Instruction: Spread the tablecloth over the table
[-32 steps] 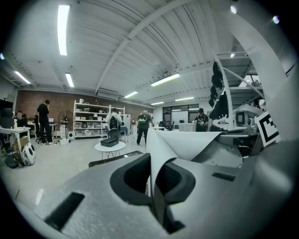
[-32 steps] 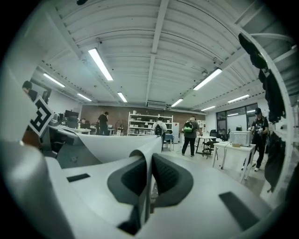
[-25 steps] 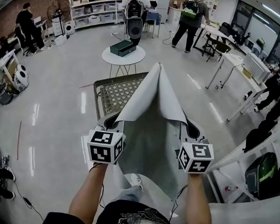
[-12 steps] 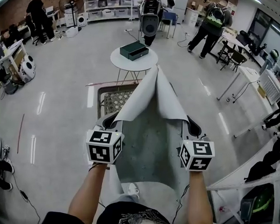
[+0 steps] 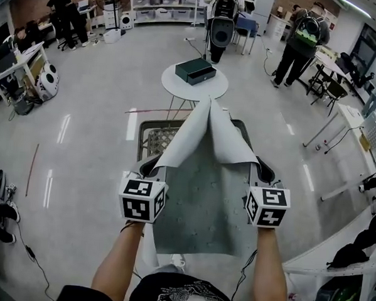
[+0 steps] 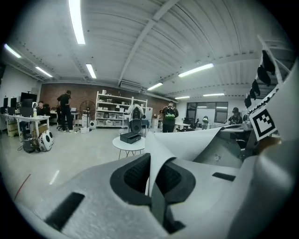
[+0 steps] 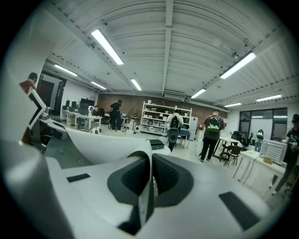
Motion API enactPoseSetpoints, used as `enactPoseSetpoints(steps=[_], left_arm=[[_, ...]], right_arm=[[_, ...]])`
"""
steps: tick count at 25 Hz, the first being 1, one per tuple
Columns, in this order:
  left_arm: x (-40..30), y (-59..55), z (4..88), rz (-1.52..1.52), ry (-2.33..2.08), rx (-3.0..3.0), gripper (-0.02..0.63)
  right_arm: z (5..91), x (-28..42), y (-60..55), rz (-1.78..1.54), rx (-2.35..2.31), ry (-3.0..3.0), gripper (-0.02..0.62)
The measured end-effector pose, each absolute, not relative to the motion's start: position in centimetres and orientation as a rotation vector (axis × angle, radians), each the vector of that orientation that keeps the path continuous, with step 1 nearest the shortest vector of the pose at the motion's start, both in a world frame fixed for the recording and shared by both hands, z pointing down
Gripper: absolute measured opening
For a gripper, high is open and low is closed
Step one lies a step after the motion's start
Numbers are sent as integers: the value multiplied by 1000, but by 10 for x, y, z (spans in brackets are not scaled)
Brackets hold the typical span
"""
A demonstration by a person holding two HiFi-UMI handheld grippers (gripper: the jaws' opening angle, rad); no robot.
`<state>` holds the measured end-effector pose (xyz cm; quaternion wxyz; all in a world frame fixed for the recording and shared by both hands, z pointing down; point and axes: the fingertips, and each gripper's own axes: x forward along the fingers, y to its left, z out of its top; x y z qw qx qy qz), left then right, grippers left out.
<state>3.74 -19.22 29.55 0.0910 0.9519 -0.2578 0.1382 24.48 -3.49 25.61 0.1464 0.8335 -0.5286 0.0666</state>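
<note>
both tools are clenched on the tablecloth, one at each side. the left tool has its dark pads pressed together on a thin white edge of the cloth, which the left gripper view shows standing upright in the slit between the jaws. the right tool grips the opposite edge the same way, the sheet pinched flat between its pads. both point forward and slightly down, about level with each other and well apart, each held out on a bare forearm.

from each tool a pale flap of cloth runs ahead and inward, and the two flaps meet in a peak midway between the tools and beyond them. below and between the tools the grey middle of the cloth sags back toward the person.

just ahead of the left tool, a strip of the mesh tabletop shows bare beside the cloth. farther ahead, past the peak, stands a round white tabletop carrying a dark green box.
</note>
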Motion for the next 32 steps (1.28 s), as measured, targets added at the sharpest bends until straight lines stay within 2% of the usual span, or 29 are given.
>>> enactPoseSetpoints(steps=[13, 32], left_arm=[[74, -212, 312, 471, -886, 2799, 9], [144, -243, 379, 713, -1206, 2598, 9]], right_arm=[[277, 305, -61, 210, 2352, -1580, 6], [372, 420, -132, 396, 2127, -1839, 8]])
